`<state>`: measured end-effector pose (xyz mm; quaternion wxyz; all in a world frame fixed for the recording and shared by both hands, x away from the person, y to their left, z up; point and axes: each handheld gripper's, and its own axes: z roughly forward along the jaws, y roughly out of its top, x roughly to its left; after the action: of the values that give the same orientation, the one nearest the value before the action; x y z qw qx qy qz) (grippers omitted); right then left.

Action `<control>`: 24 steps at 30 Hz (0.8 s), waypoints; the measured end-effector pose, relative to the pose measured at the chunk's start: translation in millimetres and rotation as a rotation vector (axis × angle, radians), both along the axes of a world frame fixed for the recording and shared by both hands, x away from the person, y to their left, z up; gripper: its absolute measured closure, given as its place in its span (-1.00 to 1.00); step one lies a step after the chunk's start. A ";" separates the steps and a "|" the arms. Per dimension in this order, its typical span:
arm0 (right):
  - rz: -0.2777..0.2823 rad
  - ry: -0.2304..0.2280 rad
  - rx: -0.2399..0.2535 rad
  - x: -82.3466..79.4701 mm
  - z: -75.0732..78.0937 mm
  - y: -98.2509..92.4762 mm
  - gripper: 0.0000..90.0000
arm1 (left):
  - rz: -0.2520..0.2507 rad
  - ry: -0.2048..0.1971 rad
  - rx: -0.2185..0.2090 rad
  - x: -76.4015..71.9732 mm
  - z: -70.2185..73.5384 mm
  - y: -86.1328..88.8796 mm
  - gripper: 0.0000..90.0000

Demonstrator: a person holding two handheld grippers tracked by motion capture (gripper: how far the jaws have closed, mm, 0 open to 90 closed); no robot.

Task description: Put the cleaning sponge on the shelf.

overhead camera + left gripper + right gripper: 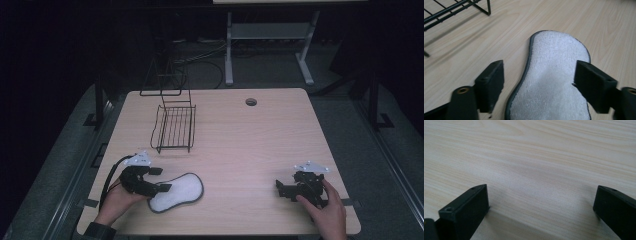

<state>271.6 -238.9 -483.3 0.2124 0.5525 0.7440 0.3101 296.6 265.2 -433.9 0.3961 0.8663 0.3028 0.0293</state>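
Dim room (grey floor (60, 150))

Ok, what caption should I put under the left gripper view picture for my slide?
Left gripper, jaws open, over a white pad lying flat on the wooden table, beside a wire rack.

The high view looks forward and down from six o'clock; both gripper views skim the tabletop (240, 135) closely, the left sharing the white pad (554, 80).

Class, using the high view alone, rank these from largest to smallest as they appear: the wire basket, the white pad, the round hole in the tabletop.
1. Wire basket, largest.
2. White pad, somewhat smaller, though it lies nearer the camera, so the gap is unsure.
3. Round hole, clearly smallest.
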 end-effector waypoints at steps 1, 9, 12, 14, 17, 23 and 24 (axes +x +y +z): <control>0.000 0.001 0.000 -0.1 0.0 0.0 -1.00 | 0.000 0.000 0.000 0.0 0.0 0.0 -0.64; 0.000 0.000 -0.001 0.0 0.0 -0.1 -1.00 | -0.026 -0.030 0.038 -1.5 -2.7 -7.2 -0.72; 0.000 0.000 0.000 0.0 0.0 0.0 -1.00 | -0.051 -0.032 0.061 -1.5 -5.7 -11.7 -0.72; -0.001 0.001 0.001 -0.1 0.0 0.1 -1.00 | -0.051 -0.031 0.060 -1.9 -6.4 -12.9 -0.72; 0.000 0.001 0.001 -0.1 0.0 0.1 -1.00 | -0.074 -0.026 0.083 -2.7 -8.4 -18.0 -0.72; 0.000 0.001 0.000 0.0 0.0 0.1 -1.00 | -0.098 -0.023 0.096 -3.2 -12.3 -26.7 -0.72; 0.000 0.001 0.000 -0.1 0.0 0.0 -1.00 | -0.098 -0.023 0.096 -3.2 -12.3 -26.7 -0.72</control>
<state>271.5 -238.9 -483.3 0.2121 0.5526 0.7440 0.3099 293.5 238.5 -446.2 0.3585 0.8978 0.2537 0.0342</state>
